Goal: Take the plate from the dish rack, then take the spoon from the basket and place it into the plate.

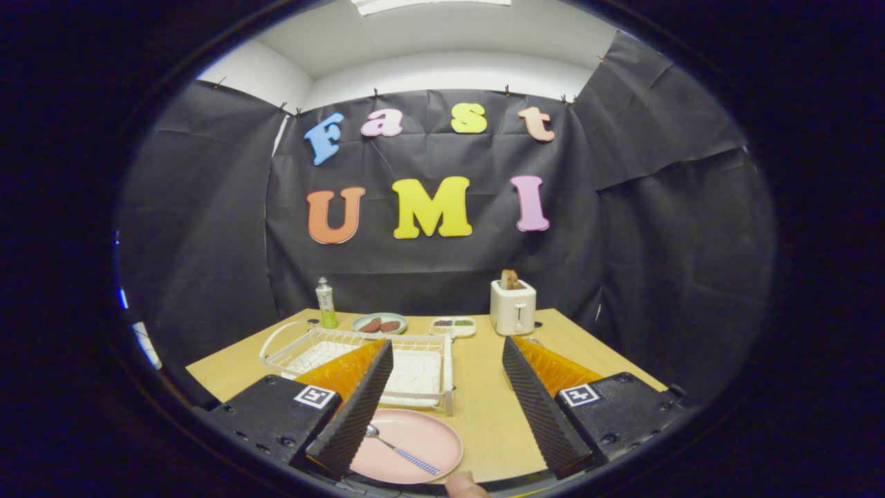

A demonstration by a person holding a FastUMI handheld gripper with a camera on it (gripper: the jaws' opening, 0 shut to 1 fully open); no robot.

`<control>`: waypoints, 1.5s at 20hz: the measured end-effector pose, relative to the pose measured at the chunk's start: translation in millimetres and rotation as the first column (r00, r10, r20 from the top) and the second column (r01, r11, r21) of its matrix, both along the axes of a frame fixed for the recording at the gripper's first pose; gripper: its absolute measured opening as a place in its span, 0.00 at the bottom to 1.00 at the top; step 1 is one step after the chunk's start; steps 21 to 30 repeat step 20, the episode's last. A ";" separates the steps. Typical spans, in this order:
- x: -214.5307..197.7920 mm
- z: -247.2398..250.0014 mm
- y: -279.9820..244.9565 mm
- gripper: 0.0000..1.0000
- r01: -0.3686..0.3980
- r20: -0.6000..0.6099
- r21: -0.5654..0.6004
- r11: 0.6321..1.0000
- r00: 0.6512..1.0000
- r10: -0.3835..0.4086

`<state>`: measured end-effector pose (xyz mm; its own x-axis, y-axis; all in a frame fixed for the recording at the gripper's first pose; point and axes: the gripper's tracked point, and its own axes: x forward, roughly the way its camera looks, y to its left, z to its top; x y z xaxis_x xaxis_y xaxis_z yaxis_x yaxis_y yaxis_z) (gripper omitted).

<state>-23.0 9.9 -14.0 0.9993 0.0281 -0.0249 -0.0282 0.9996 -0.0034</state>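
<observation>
A pink plate (411, 446) lies on the wooden table close below the gripper, partly behind the left finger. A spoon (401, 448) with a blue checked handle rests in the plate, bowl toward the left finger. The white wire dish rack (422, 346) stands just beyond the plate, with a white mat inside. My gripper (446, 360) hovers above the table with its two black ribbed fingers (532, 401) wide apart and nothing between them.
At the back of the table stand a green bottle (325, 304), a grey-green dish holding brown pieces (379, 324), a small white tray of food (453, 326) and a cream toaster with bread (513, 306). A fingertip (464, 486) shows under the gripper.
</observation>
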 end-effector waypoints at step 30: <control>-30.8 29.5 -38.9 1.00 0.075 0.072 -0.014 0.997 0.995 -0.073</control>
